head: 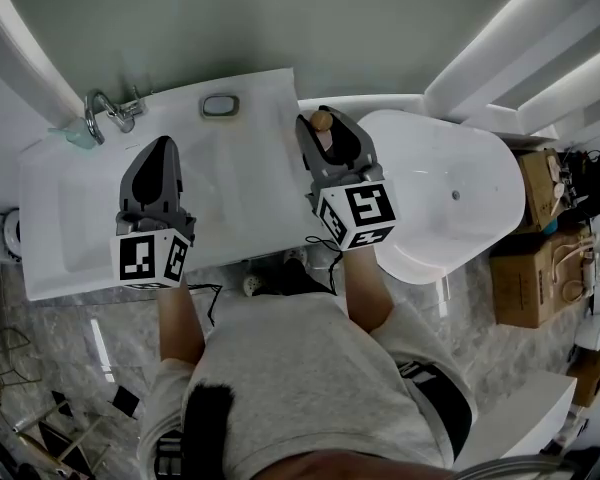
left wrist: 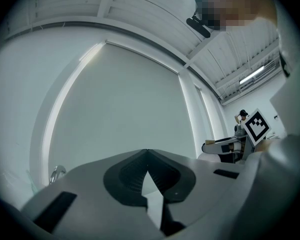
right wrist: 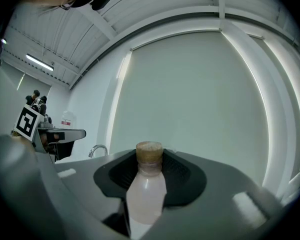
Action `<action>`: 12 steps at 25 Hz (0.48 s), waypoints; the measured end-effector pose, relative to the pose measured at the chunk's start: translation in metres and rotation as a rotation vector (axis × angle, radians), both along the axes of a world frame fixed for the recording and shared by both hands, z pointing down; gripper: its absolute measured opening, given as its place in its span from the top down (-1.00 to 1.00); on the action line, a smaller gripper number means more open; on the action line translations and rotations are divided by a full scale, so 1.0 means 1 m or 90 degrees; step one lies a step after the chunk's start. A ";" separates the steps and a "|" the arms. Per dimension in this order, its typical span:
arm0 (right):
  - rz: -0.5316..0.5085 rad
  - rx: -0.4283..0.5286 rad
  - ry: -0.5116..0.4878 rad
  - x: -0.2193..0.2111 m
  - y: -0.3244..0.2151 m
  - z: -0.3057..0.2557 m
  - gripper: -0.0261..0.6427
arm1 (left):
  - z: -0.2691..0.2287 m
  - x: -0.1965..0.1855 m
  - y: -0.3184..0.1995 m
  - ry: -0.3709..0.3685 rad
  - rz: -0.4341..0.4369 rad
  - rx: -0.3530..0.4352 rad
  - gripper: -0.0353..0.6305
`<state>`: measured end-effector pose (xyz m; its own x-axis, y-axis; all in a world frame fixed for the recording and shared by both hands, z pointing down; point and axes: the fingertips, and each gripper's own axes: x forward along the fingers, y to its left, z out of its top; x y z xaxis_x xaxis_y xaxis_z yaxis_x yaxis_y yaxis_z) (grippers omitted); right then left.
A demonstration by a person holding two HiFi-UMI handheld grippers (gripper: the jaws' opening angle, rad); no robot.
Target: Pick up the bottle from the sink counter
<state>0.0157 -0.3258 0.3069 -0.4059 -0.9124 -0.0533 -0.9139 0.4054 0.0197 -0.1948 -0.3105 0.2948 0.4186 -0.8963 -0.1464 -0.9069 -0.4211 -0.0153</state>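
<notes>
Right fingers (right wrist: 182, 176) are clamped on the bottle (right wrist: 145, 194), squeezing its pale body just under the brown cap (right wrist: 149, 152), which pokes out past the tips. So the right gripper (right wrist: 150, 159) has it. From the head view it sits over the right end of the table (head: 240, 168), right by the bathtub (head: 450, 198).

The left fingers (left wrist: 132, 171) are closed together on nothing, and the left gripper (left wrist: 148, 154) hangs over the left half of the table, nearer the faucet (head: 105, 113).

My read is that the grab is done and we're in the lift part (I can't actually see the bottle's base, so I can't swear it's clear of the table). The next move just needs a steady squeeze and a straight raise, keeping the bottle upright so it doesn't slip through.
</notes>
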 end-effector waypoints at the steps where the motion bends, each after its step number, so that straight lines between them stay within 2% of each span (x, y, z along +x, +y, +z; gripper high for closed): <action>1: 0.002 0.002 -0.001 0.001 0.003 -0.001 0.48 | -0.001 0.000 0.003 0.000 0.000 0.001 0.87; 12: 0.019 0.024 -0.004 0.010 0.030 -0.012 0.48 | -0.015 0.008 0.021 -0.005 0.014 0.021 0.87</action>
